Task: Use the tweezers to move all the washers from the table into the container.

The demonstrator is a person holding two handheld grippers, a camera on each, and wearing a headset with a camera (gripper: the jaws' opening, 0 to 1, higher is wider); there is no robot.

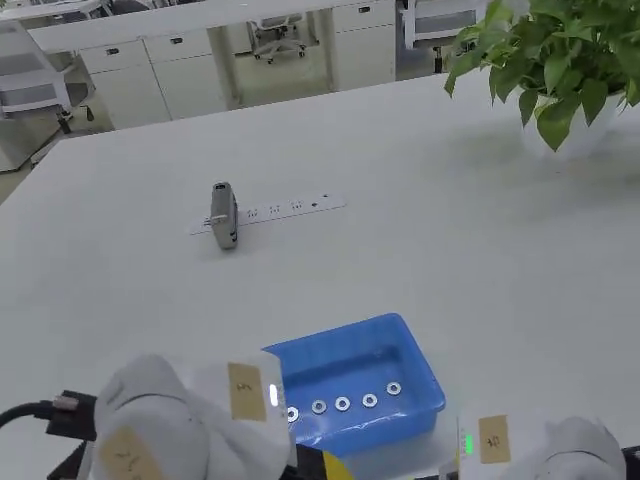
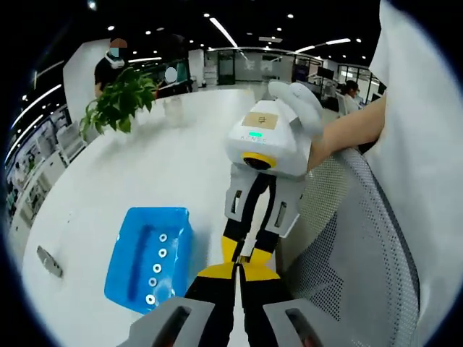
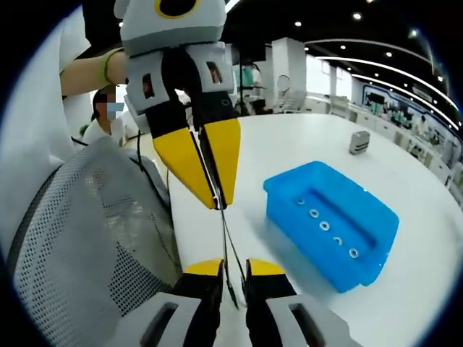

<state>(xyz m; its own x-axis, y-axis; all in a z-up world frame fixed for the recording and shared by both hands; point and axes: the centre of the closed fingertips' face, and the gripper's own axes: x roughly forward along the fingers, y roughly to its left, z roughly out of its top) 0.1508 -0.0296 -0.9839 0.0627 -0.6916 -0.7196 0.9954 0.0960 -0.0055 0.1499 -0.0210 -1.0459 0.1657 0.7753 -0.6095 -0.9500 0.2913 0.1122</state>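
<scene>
A blue container [image 1: 340, 342] sits near the table's front edge with several washers [image 1: 343, 403] in a row on its floor. The same container [image 2: 137, 224] and washers [image 2: 158, 262] lie to the left in the left gripper view. In the right gripper view the container [image 3: 380, 217] is at the right. The thin tweezers [image 3: 223, 238] run between the two grippers, off the table's near edge. My left gripper [image 3: 217, 202] is shut on their upper end. My right gripper [image 3: 233, 278] closes around the two legs lower down. The right gripper [image 2: 244, 253] meets my left gripper [image 2: 236, 270] tip to tip.
A white power strip [image 1: 280, 210] with a grey adapter [image 1: 224, 215] lies mid-table. A potted plant [image 1: 560, 60] stands at the far right. A mesh chair [image 2: 362, 238] is close behind the grippers. Desks and office chairs stand beyond the table.
</scene>
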